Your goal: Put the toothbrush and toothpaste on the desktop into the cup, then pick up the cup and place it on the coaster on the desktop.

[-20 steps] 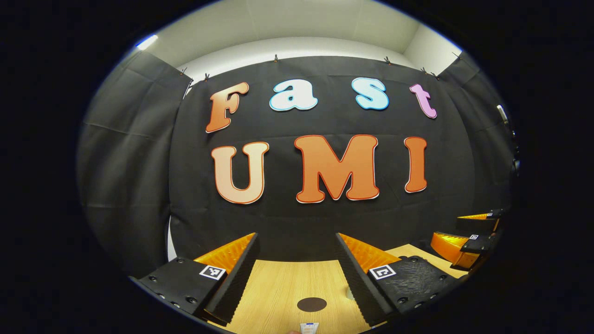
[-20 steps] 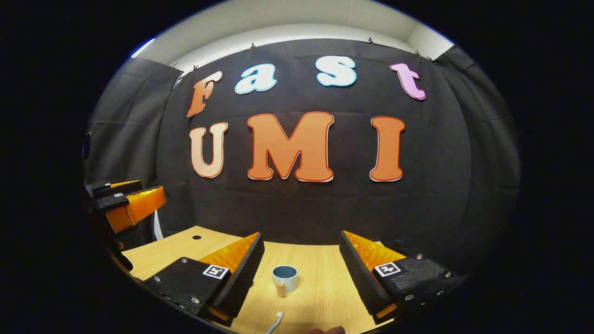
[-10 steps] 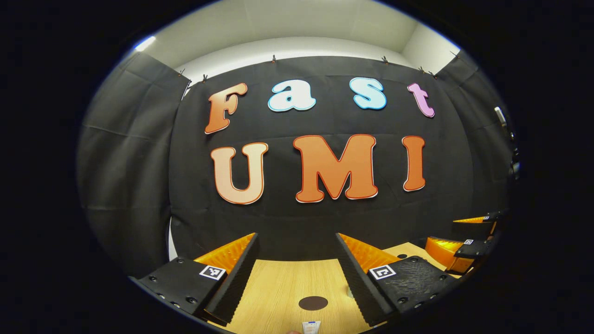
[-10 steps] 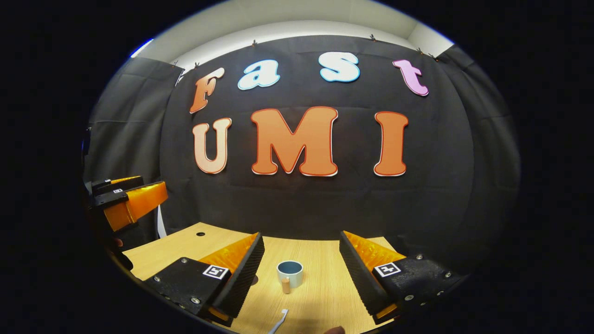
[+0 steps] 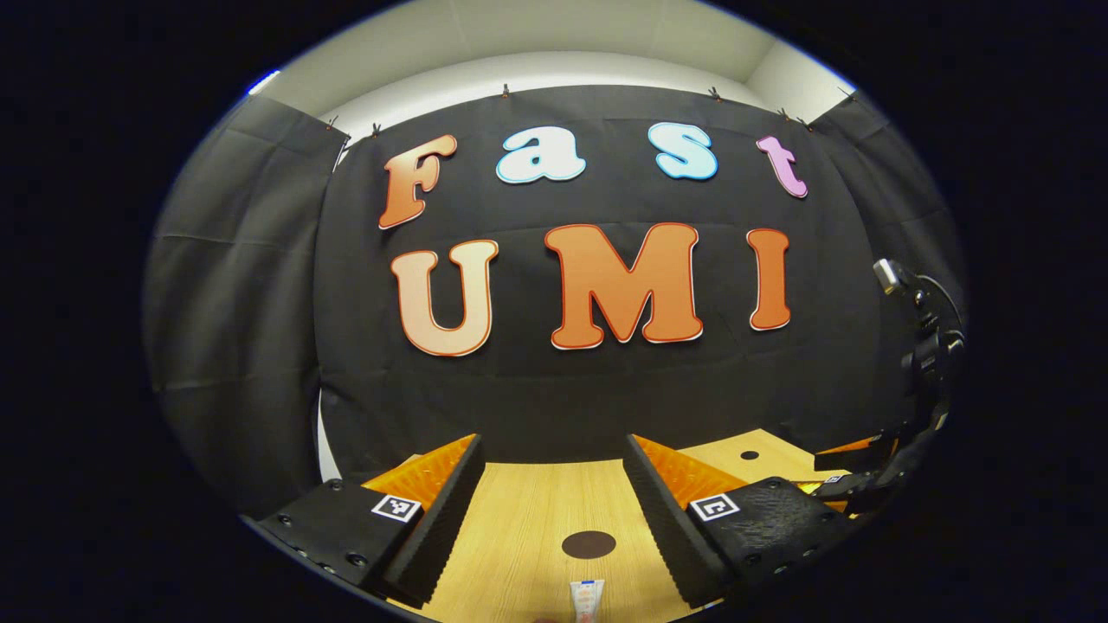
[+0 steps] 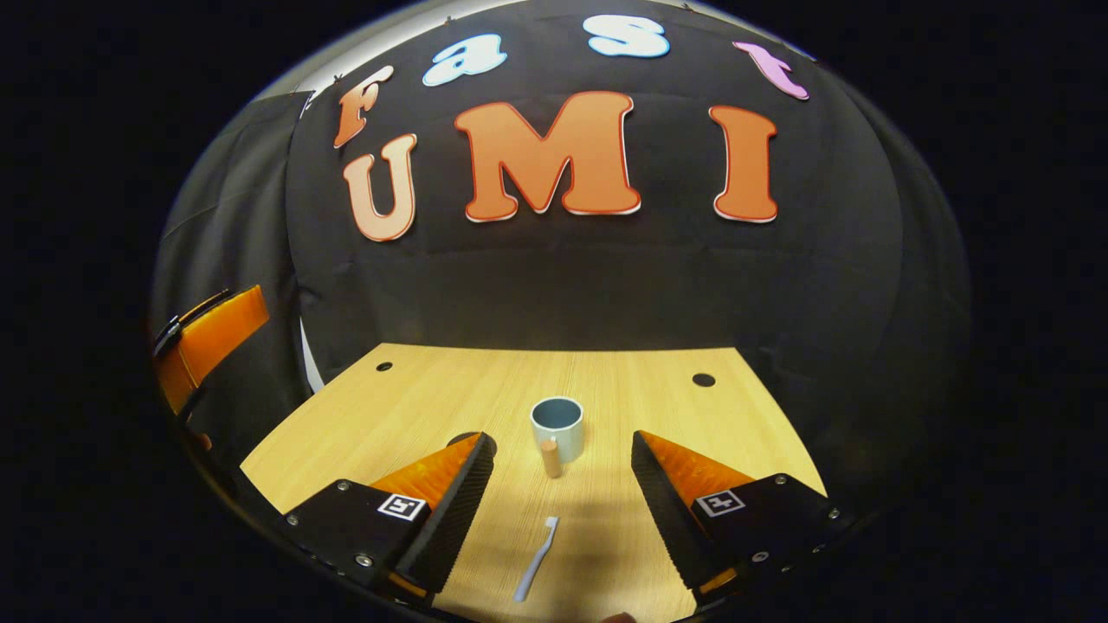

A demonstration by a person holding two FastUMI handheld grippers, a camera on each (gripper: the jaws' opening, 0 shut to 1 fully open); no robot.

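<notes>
You are just starting the first step: getting the toothbrush and the toothpaste into the cup. Nothing is picked up yet.

In the right gripper view, your right gripper (image 6: 561, 484) is hanging over the table (image 6: 415, 398) with its two fingers wide apart and nothing between them. The toothbrush (image 6: 537, 558) is lying flat on the wood just in front of those fingers, a bit toward the left one. The cup (image 6: 557, 427) is standing upright farther back, with its mouth open to the top and its handle pointing toward you. It looks empty.

In the left gripper view, your left gripper (image 5: 554, 489) is also holding its fingers wide apart with nothing in them. The toothpaste (image 5: 586, 599) is lying at the very bottom edge, close to you, between the fingers. The coaster (image 5: 589, 544) is the dark round spot lying just past it on the wood.

Next, I think you are going to need to tip the right gripper down, put one finger on each side of the thin toothbrush handle, and squeeze. It is lying flat and it is skinny, so go low and go slowly, or it may slip away.
</notes>
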